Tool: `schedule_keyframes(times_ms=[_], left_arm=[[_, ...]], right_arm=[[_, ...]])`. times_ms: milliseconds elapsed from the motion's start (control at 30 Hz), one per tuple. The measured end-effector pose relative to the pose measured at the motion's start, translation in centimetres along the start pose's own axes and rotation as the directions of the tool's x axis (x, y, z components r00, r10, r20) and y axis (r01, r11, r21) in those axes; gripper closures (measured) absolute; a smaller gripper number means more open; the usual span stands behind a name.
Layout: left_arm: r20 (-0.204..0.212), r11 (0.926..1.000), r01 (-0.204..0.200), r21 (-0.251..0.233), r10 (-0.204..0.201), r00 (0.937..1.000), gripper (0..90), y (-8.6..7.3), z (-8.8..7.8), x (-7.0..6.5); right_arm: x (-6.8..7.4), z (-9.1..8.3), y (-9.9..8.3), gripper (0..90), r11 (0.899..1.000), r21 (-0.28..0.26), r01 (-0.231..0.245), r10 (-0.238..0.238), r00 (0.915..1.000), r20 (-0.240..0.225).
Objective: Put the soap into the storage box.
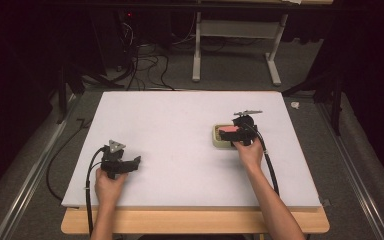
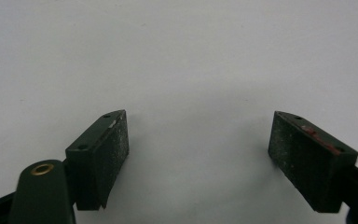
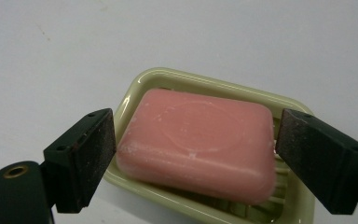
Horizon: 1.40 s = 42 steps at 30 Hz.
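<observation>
A pink bar of soap (image 3: 198, 144) lies slightly tilted in a pale green soap dish (image 3: 144, 79) on the white table. My right gripper (image 3: 196, 140) is open and straddles the bar, its pads (image 3: 95, 158) right at the bar's two ends. Whether they press on it I cannot tell. In the high view the soap (image 1: 228, 130) and the dish (image 1: 219, 142) sit right of centre, under the right gripper (image 1: 236, 132). My left gripper (image 1: 134, 164) rests near the front left, open, with nothing between its jaws (image 2: 198, 140) but bare table.
The white board (image 1: 180, 130) covers the table, with a wooden edge (image 1: 195, 220) at the front. Cables trail from both grippers toward the person. Beyond the far edge are a dark floor, loose cables and a white table frame (image 1: 235, 45).
</observation>
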<state>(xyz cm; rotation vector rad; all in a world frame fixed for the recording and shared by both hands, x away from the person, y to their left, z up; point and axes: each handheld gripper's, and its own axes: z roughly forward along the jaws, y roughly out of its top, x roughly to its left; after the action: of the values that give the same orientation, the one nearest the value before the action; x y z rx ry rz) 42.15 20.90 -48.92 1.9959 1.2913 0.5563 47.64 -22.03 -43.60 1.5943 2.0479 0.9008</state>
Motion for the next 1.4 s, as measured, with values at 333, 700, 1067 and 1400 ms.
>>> schedule_keyframes(times_ms=[333,700,1067,1400], left_arm=[[0.000,1.0000,0.000,0.000,0.000,1.0000,20.8,0.0,0.0,0.0],[0.000,1.0000,0.000,0.000,0.000,1.0000,20.8,0.0,0.0,0.0],[0.000,1.0000,0.000,0.000,0.000,1.0000,20.8,0.0,0.0,0.0],[0.000,1.0000,0.000,0.000,0.000,1.0000,20.8,0.0,0.0,0.0]], right_arm=[[-0.3,-2.0,0.1,13.5,0.998,-0.057,0.028,-0.028,0.9996,0.001],[-1.0,-4.5,-0.5,14.2,0.992,-0.116,0.044,-0.043,0.9990,0.015],[-1.9,-6.2,-1.1,14.7,0.989,-0.141,0.042,-0.040,0.9990,0.020],[-2.4,-7.6,-1.6,15.1,0.985,-0.166,0.041,-0.037,0.9990,0.026]])
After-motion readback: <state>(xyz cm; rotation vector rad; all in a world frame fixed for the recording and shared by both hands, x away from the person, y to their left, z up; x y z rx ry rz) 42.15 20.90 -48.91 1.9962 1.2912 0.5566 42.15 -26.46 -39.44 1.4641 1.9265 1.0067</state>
